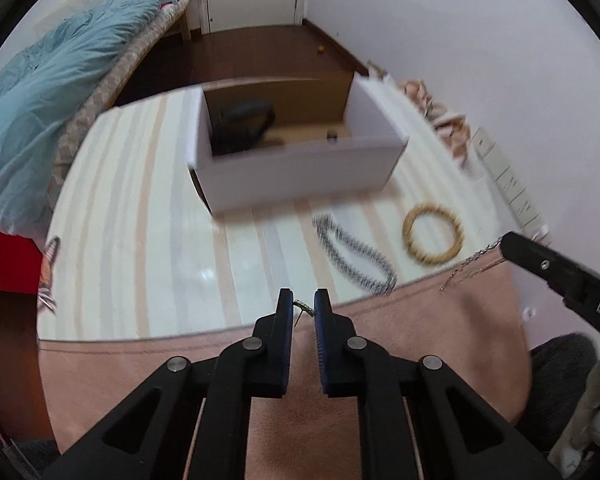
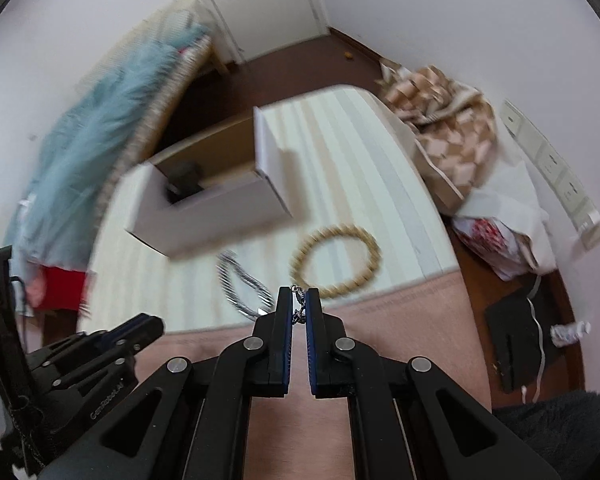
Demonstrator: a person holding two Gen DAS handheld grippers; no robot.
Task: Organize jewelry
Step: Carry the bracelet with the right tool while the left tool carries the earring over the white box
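My left gripper [image 1: 303, 304] is shut on a small gold earring [image 1: 304, 307] above the table's near edge. My right gripper [image 2: 299, 300] is shut on a thin silver chain [image 2: 299, 304]; in the left wrist view the chain [image 1: 466, 262] hangs from its tip [image 1: 508, 246] at the right. A beaded wooden bracelet [image 1: 433, 234] [image 2: 335, 260] and a black-and-white band [image 1: 354, 254] [image 2: 242, 280] lie on the striped tabletop. An open white box [image 1: 296, 178] [image 2: 204, 204] stands behind them, with a dark pouch [image 1: 242, 124] inside.
A pink cloth [image 1: 284, 376] covers the table's near edge. A bed with a blue quilt [image 1: 48, 92] is at the left. A patterned blanket [image 2: 444, 120] and a white bag [image 2: 504, 228] lie at the right by the wall.
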